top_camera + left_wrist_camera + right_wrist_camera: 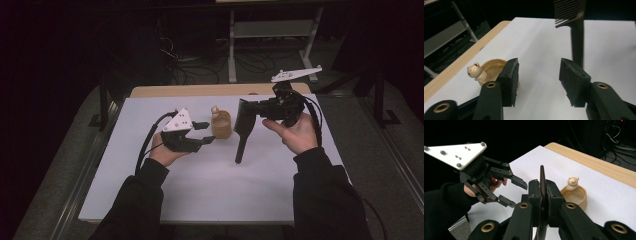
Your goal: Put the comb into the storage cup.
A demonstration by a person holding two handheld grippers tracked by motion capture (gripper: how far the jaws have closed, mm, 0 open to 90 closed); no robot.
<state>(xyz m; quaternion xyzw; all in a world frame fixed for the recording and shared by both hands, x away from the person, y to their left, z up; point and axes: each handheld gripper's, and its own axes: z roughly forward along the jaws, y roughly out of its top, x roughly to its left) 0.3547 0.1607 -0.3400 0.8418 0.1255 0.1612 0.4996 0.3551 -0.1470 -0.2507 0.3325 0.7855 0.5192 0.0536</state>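
Comb (243, 131) is the thing in hand here: black, flat and long, with a broad head of fine, closely set teeth and a slim straight handle. In the high view it hangs nearly upright over the middle of the white tabletop (210, 190), head up, the tip of its handle down at the sheet, though I cannot tell whether it touches. The right gripper (248, 111) has it pinched by the head; in the right gripper view the two black pads (535, 195) are pressed flat against either face of the thin comb (542, 185), which stands edge-on between them. The left gripper (205, 132) is spread, with nothing between its pads (510, 80), and points toward the comb from just beside it; its pads look rough and foamy, set on hard black arms with brass-coloured rivets, and a pale three-cornered plate rides on top. Just beside the comb, between the two grippers, stands a small tan cup (221, 125), round and smooth, matte like wood or ceramic, with a little cream bear figure (474, 71) perched on its rim. The tabletop's white sheet is plain and smooth, with a light wooden edge (200, 91) showing beyond it. I see no readable writing or brand on anything.
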